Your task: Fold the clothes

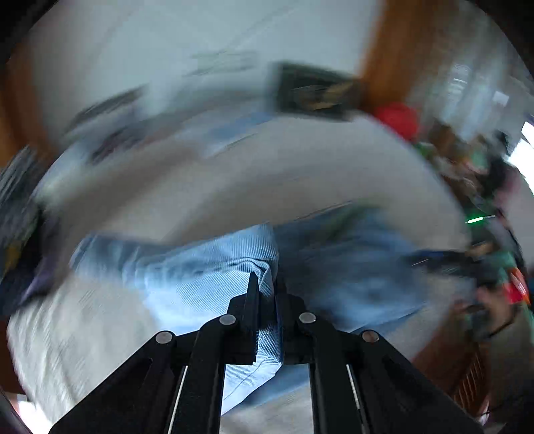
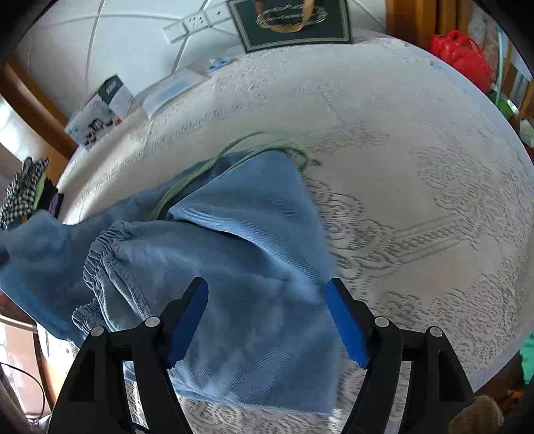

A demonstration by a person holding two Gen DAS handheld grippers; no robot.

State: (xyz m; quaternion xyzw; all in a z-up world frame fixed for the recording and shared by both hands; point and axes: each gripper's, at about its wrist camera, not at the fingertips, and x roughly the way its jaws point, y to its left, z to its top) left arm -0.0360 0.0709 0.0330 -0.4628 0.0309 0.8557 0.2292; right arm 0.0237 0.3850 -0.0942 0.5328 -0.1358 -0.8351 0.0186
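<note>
Trousers point(image 2: 233, 267) of pale blue cloth lie crumpled on the bench point(image 2: 417, 167), their long axis running from the elastic waistband at the left toward a folded corner pointing up and right, a green drawstring point(image 2: 213, 160) trailing beyond it. White lace covers the bench, with a small box point(image 2: 100, 110) and a dark framed plaque point(image 2: 293, 23) near the wall. The left hand-held gripper point(image 1: 265, 283) pinches a fold of the cloth; the right hand-held gripper point(image 2: 267, 293) hangs spread wide above it.
</note>
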